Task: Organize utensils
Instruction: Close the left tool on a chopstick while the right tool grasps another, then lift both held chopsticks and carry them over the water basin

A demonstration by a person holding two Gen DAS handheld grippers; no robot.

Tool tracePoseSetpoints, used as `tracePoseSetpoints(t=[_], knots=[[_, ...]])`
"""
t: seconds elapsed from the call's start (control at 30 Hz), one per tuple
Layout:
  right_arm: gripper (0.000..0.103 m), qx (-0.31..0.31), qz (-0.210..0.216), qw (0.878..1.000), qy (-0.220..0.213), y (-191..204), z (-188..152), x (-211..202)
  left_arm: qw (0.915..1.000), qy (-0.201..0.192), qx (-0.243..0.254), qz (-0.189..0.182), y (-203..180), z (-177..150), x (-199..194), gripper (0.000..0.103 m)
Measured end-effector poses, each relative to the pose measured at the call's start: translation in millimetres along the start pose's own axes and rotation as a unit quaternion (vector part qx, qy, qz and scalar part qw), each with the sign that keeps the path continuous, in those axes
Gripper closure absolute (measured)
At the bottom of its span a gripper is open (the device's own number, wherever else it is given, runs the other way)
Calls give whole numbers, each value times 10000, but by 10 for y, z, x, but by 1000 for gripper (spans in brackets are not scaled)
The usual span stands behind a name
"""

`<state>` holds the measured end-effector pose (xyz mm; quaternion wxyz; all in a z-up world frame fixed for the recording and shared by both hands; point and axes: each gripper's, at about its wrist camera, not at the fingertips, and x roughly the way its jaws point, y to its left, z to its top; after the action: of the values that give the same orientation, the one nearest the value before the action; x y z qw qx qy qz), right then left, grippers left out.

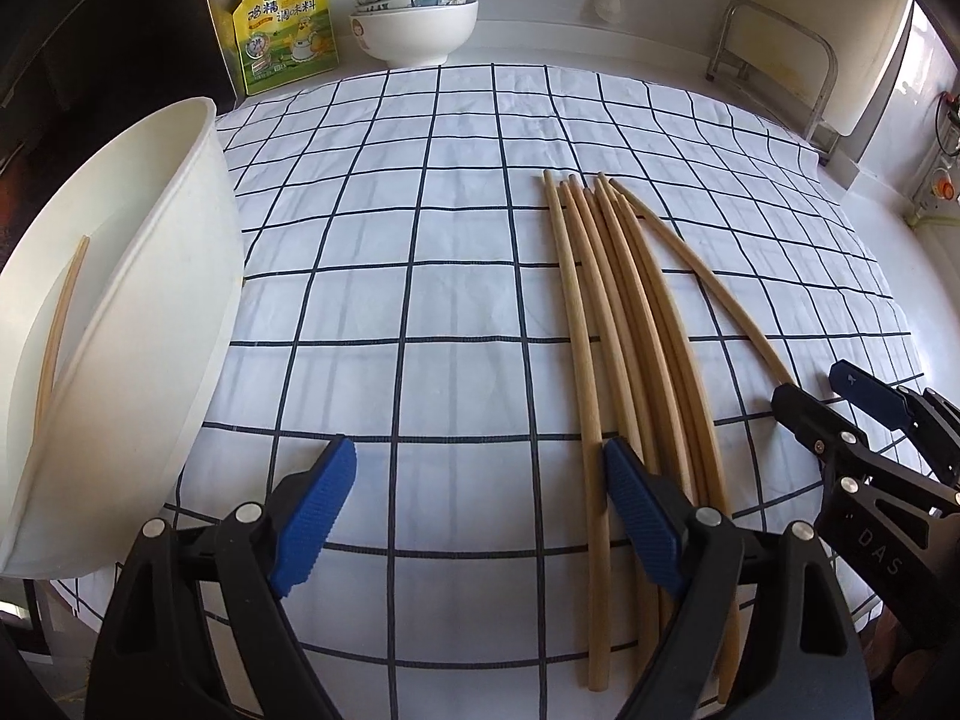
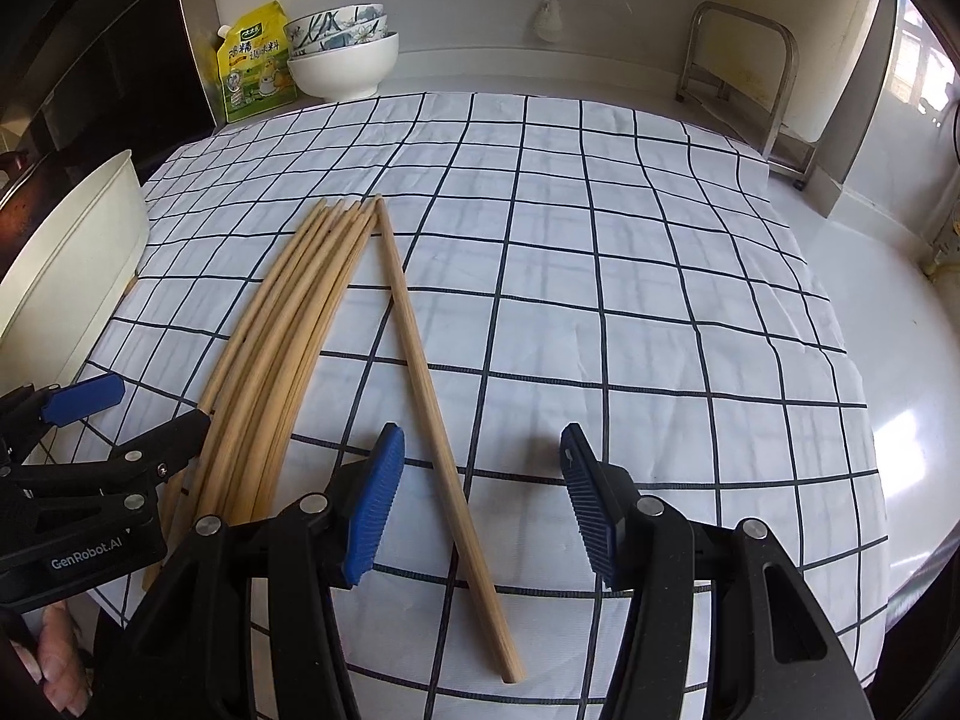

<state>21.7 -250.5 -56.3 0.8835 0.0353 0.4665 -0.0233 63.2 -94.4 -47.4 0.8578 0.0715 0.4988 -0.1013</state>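
Observation:
Several wooden chopsticks point(image 1: 606, 312) lie in a loose bundle on the checked cloth point(image 1: 420, 240). My left gripper point(image 1: 480, 504) is open wide just above the bundle's near ends. Its right pad point(image 1: 642, 516) covers part of the bundle, and the leftmost stick lies just inside the gap. One chopstick point(image 2: 432, 420) lies apart from the bundle point(image 2: 282, 330), running between the spread pads of my open right gripper point(image 2: 480, 504), untouched. A white tub point(image 1: 150, 300) at the left holds a chopstick point(image 1: 60, 324). Each gripper shows in the other's view: right gripper point(image 1: 834, 402), left gripper point(image 2: 126, 420).
A yellow seasoning pouch point(image 1: 288, 24) and stacked bowls point(image 1: 414, 18) stand at the back by the wall. A metal rack point(image 2: 744, 72) stands at the back right. The cloth point(image 2: 600, 240) ends on a glossy white counter point(image 2: 900, 360) to the right. The tub point(image 2: 78, 264) borders the cloth's left edge.

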Motion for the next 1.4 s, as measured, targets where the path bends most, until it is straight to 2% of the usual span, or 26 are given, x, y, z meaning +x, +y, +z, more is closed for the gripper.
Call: tracePoseSetpoints(t=[0.23, 0.37, 0.5, 0.53, 0.63, 0.7, 0.73, 0.77, 1.1, 1.4], knots=[[51, -137, -106, 9998, -93, 53, 56, 45, 10000, -45, -29, 51, -38, 76, 54, 20], [51, -247, -84, 9996, -145, 105, 81, 70, 9999, -99, 16, 35, -79, 100, 64, 27], [55, -344, 5, 9992, -190, 147, 97, 84, 9999, -125, 102, -63, -138, 119, 48, 45], [61, -362, 45, 9992, -191, 167, 102, 85, 9998, -133, 128, -82, -158, 122, 43, 48], [73, -471, 112, 9986, -193, 221, 103, 84, 9995, -148, 233, -156, -216, 117, 21, 65], [82, -559, 150, 9982, -184, 266, 103, 77, 9993, -138, 276, -208, -245, 115, 12, 83], [90, -584, 168, 9980, -177, 285, 103, 76, 9992, -127, 284, -249, -255, 109, 6, 87], [96, -584, 181, 9980, -168, 291, 107, 76, 9991, -110, 289, -278, -262, 107, 4, 96], [96, -83, 569, 9983, -123, 156, 82, -10, 9977, 12, 96, -675, -185, 65, -74, 96], [96, 116, 715, 9969, -322, 197, 115, -249, 9964, -208, -10, -826, -24, 34, -375, 96]])
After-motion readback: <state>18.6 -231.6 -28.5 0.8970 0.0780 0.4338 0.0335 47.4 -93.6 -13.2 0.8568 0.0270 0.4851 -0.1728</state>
